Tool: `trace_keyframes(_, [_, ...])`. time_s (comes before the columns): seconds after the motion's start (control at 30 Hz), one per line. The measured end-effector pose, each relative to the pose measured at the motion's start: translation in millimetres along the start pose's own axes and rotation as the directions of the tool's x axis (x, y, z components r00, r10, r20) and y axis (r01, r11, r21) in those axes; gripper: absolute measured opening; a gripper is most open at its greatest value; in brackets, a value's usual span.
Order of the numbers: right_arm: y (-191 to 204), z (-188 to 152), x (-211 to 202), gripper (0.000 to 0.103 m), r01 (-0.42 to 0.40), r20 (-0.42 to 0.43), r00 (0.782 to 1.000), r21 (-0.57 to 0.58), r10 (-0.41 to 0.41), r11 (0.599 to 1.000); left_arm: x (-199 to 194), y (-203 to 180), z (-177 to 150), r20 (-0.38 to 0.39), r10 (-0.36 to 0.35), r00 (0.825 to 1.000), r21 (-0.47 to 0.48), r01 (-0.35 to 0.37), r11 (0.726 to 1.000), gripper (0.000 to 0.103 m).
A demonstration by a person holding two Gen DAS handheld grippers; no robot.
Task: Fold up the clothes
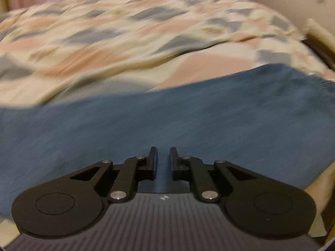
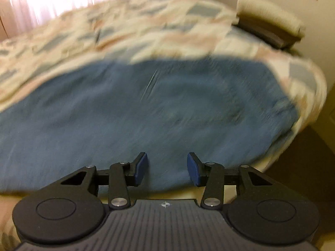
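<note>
Both views motion-blurred. My left gripper (image 1: 163,152) narrowly parted, my right gripper (image 2: 167,159) released wide, both empty over the flat blue denim-like garment (image 2: 157,108); patterned pastel bedspread (image 1: 125,31) at 12 o'clock.

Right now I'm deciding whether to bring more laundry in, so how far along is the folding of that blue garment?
Done: the blue garment lies spread flat on the patterned bedspread. In hand: nothing; the left gripper and right gripper both sit open above its near edge, gripping no cloth. The frames are blurred, so existing folds can't be ruled out. Left: apparently all the folding.
</note>
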State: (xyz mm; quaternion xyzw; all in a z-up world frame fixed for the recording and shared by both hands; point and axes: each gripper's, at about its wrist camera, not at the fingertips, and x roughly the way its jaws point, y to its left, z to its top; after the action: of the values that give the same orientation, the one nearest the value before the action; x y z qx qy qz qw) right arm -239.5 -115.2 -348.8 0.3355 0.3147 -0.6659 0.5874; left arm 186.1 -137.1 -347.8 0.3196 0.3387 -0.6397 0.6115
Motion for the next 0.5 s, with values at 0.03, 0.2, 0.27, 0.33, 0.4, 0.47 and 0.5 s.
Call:
trace_keyframes(0.03, [11.1, -2.1, -4.4, 0.044, 0.013, 0.008, 1.000, 0.001, -0.013, 1.000, -1.9, 15.3, -3.7, -0.001, 0.001, 1.000, -0.012, -0.001, 1.000, 0.007])
trace_keyframes(0.2, [77.3, -8.4, -33.2, 0.044, 0.008, 0.036, 0.999, -0.016, -0.007, 1.000, -30.3, 78.9, -8.9, 0.043, -0.009, 0.999, -0.001, 0.009, 1.000, 0.008])
trace_keyframes(0.27, [114.9, -13.9, -42.8, 0.044, -0.018, 0.041, 0.999, -0.038, 0.020, 0.999, -44.1, 105.6, -8.9, 0.059, -0.015, 0.998, 0.001, 0.015, 1.000, 0.008])
trace_keyframes(0.33, [151.0, -20.1, -48.6, 0.044, -0.047, 0.023, 0.999, -0.050, 0.049, 0.998, -54.7, 131.3, -9.6, 0.062, -0.004, 0.998, -0.004, 0.004, 1.000, 0.008])
trace_keyframes(0.4, [184.8, -25.1, -54.6, 0.045, -0.084, -0.009, 0.996, -0.036, 0.083, 0.996, -64.7, 154.6, -7.9, 0.052, 0.019, 0.998, -0.012, -0.019, 1.000, 0.008])
trace_keyframes(0.47, [211.1, -21.4, -64.4, 0.047, -0.091, -0.067, 0.994, -0.020, 0.089, 0.996, -74.7, 175.6, -3.8, 0.031, 0.050, 0.998, -0.021, -0.049, 0.999, 0.008])
trace_keyframes(0.5, [223.0, -18.1, -69.9, 0.048, -0.089, -0.100, 0.991, -0.012, 0.087, 0.996, -82.2, 181.5, 2.8, 0.014, 0.058, 0.998, -0.028, -0.058, 0.998, 0.008])
